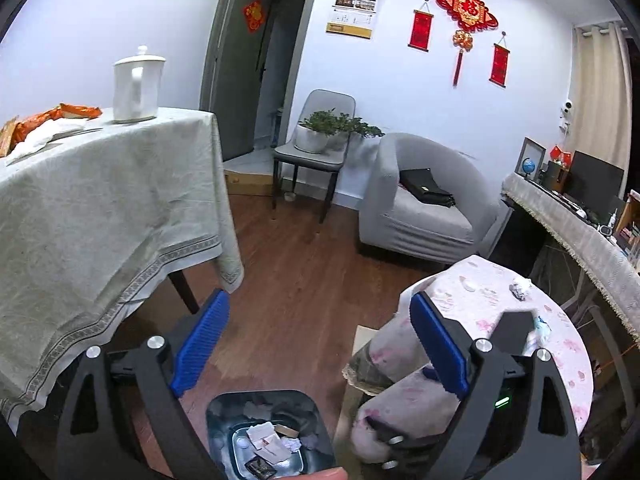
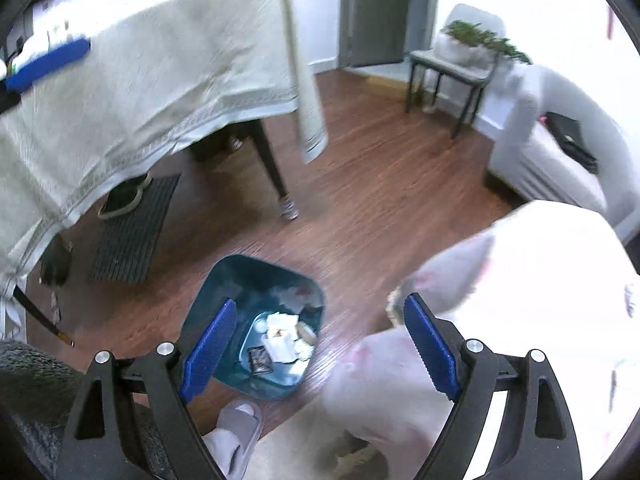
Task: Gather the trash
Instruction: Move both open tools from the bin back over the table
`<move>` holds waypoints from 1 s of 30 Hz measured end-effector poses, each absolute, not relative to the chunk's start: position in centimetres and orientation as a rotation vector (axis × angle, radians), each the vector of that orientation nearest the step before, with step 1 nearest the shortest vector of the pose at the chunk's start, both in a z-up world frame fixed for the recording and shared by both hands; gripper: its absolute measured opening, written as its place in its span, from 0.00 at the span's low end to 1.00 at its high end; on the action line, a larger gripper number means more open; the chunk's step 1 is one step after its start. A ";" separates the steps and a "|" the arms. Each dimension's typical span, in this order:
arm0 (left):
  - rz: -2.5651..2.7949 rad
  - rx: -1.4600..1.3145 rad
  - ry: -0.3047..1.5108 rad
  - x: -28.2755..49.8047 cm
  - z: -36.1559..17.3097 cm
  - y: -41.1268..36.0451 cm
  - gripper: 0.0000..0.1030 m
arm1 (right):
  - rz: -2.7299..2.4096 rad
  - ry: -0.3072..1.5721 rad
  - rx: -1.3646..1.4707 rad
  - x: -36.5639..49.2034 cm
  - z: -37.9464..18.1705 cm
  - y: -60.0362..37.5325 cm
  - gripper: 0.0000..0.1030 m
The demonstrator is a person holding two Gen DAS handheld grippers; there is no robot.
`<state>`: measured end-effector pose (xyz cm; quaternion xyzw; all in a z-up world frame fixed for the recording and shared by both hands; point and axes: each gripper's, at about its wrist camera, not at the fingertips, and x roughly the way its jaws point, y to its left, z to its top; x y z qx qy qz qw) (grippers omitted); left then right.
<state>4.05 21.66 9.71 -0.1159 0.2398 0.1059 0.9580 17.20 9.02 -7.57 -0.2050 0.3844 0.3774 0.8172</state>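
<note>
Both hand-held grippers spread, empty: left [image 1: 320,344], right [image 2: 320,344] above trash bin [image 2: 224,280]. Only left view shows crumpled paper [image 1: 520,289] on floral tabletop [image 1: 480,288].

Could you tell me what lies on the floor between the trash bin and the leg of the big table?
Only bare wooden floor lies between the trash bin and the table leg; the right wrist view shows it.

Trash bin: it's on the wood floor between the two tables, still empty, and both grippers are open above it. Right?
Not quite. The trash bin already holds paper scraps and a dark wrapper, as the right wrist view shows. The rest holds: it stands on the wood floor, with left gripper and right gripper open.
</note>
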 end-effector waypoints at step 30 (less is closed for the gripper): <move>-0.095 0.060 0.743 11.4 1.5 1.8 0.91 | 0.519 0.715 -0.230 26.8 -1.9 -16.9 0.91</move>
